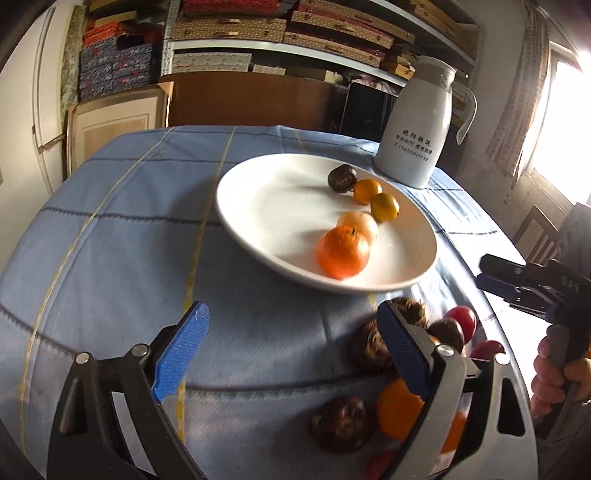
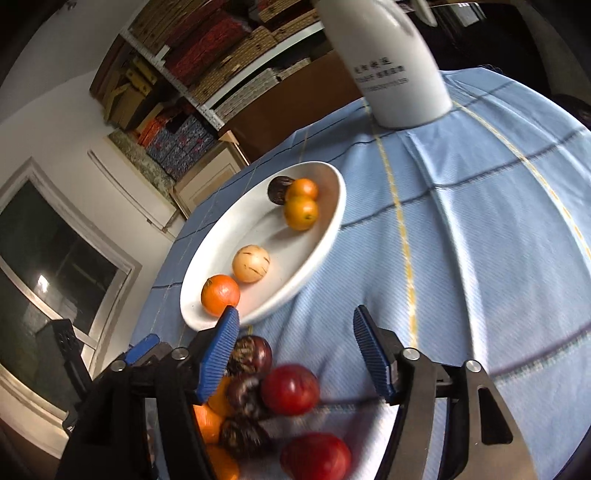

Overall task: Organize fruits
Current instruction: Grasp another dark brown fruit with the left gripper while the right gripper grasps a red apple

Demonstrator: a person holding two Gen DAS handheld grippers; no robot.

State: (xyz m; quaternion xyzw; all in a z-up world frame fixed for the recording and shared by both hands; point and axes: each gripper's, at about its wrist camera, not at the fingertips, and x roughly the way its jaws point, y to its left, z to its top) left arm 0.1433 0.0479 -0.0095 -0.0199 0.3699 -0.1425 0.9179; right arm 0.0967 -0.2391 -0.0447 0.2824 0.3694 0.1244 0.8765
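A white plate (image 1: 258,199) on the blue cloth holds an orange tangerine (image 1: 342,252), a pale round fruit (image 1: 360,224), two small oranges (image 1: 384,206) and a dark fruit (image 1: 342,178). My left gripper (image 1: 291,350) is open and empty above the cloth in front of the plate. Loose dark fruits (image 1: 338,424), oranges (image 1: 397,411) and red fruits (image 1: 463,319) lie to its right. My right gripper (image 2: 295,354) is open over that pile, just above a red fruit (image 2: 290,389). The plate shows in the right wrist view (image 2: 332,221) too.
A white thermos jug (image 1: 417,125) stands behind the plate at the table's back right; it also shows in the right wrist view (image 2: 391,62). Shelves of boxes (image 1: 280,33) line the wall behind. The table edge curves away on the right.
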